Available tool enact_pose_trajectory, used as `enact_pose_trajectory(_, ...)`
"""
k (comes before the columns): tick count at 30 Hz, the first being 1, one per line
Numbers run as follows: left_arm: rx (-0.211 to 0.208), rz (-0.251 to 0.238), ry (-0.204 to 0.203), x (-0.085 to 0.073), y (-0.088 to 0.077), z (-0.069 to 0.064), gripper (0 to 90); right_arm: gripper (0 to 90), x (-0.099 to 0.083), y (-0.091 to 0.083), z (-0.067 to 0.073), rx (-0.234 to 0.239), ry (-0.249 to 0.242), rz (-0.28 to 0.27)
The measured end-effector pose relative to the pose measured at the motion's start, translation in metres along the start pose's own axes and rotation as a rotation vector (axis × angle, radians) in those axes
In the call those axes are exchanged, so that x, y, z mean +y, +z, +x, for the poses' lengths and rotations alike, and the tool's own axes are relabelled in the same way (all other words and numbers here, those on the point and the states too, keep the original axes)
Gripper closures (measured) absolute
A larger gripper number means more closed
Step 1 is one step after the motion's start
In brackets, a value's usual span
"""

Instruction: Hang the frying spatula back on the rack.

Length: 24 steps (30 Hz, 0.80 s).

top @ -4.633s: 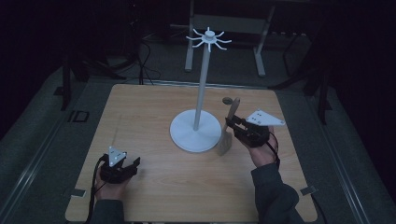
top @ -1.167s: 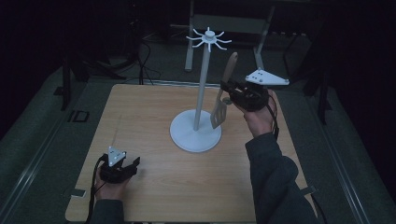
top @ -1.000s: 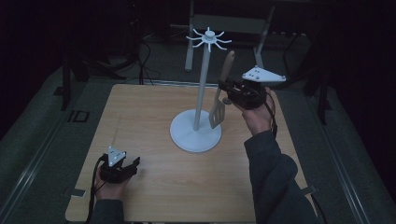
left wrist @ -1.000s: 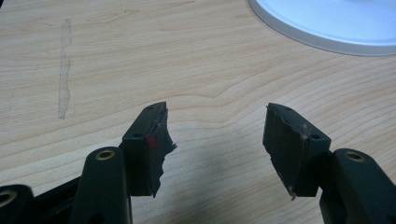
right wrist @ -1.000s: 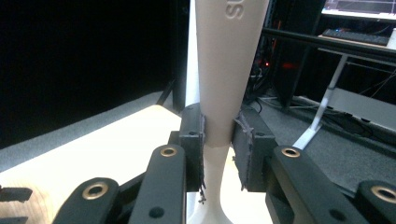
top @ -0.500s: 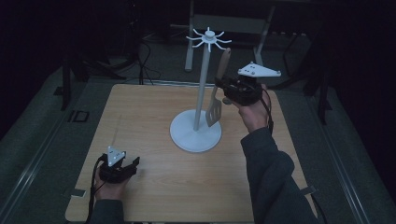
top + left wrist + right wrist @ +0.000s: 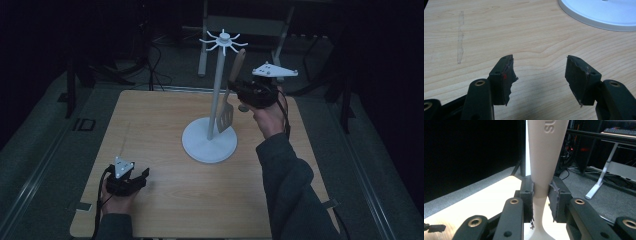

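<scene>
A beige spatula (image 7: 230,97) hangs upright in the air, handle up and slotted blade down, close to the right of the white stand's pole (image 7: 216,95). My right gripper (image 7: 239,91) is shut on its handle (image 7: 541,182), both pads pressing the narrow part. The stand has a round white base (image 7: 209,144) and a ring of hooks (image 7: 223,41) at its top; the spatula's handle tip reaches just below the hooks. My left gripper (image 7: 142,176) rests low at the table's front left, open, with bare wood between its jaws (image 7: 540,75).
The wooden table (image 7: 150,125) ends near my left hand at the front. A corner of the stand's base (image 7: 599,12) lies ahead of the left gripper. Behind the table stand desk legs (image 7: 599,180) and cables on the dark floor.
My right gripper has lifted the spatula from the table's right side and carried it up and left toward the stand's pole. The left gripper has stayed put.
</scene>
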<state>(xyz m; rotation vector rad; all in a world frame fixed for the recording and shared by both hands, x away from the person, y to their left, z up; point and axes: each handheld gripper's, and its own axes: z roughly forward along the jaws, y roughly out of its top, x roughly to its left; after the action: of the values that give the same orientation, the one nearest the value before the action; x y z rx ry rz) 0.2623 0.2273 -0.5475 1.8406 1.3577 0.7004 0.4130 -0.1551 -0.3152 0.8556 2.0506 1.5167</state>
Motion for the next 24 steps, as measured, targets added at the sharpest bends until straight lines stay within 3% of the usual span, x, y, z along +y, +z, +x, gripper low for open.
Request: enact_pose_trajectory(24,-0.001,-0.001,0.001,0.0,0.0,0.0,40.2,74.5,0.001,0.016,0.003,0.0,0.013,0.027)
